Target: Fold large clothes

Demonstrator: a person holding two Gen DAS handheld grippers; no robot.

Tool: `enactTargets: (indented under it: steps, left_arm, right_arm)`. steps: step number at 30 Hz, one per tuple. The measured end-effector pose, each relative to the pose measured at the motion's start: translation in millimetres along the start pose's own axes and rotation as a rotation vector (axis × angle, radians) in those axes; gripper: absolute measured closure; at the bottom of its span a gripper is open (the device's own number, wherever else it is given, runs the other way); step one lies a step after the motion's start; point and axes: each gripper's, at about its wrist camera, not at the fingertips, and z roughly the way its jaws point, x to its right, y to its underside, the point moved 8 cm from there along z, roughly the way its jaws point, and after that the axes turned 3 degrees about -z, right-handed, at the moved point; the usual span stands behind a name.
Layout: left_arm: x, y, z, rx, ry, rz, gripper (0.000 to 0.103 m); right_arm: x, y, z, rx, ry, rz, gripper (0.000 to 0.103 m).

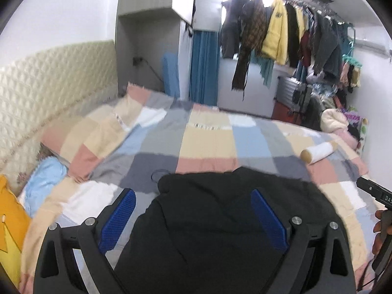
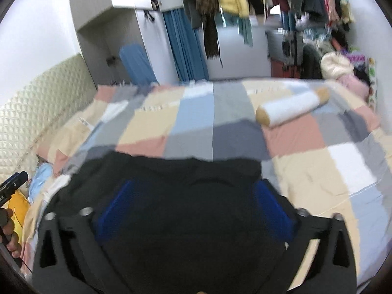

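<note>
A large black garment (image 1: 220, 215) lies on the bed's patchwork cover (image 1: 208, 137), at the near edge. My left gripper (image 1: 193, 196) hangs over it with its blue pads wide apart and the cloth between and below them, not pinched. In the right wrist view the same black garment (image 2: 186, 196) fills the lower middle. My right gripper (image 2: 193, 188) is above it with its blue pads spread, the cloth draped over the space between them. The right gripper's body shows at the right edge of the left wrist view (image 1: 374, 193).
A white roll with tan ends (image 2: 291, 107) lies on the cover to the far right. A blue cloth (image 1: 44, 178) and a yellow cushion (image 1: 9, 220) sit at the left by the padded headboard (image 1: 49, 85). A rack of hanging clothes (image 1: 294, 31) stands behind the bed.
</note>
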Motion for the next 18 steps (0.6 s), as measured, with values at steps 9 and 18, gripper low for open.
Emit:
enactTargets:
  steps: [9, 18]
  left_arm:
    - [29.6, -29.1, -130.2, 0.093, 0.086, 0.001, 0.007]
    - [56.1, -15.7, -225.0, 0.130, 0.191, 0.012, 0.007]
  right_arm:
    - [-36.5, -33.3, -134.7, 0.166, -0.060, -0.030, 0.000]
    - [-77.9, -25.5, -238.3, 0.315, -0.051, -0.124, 0.000]
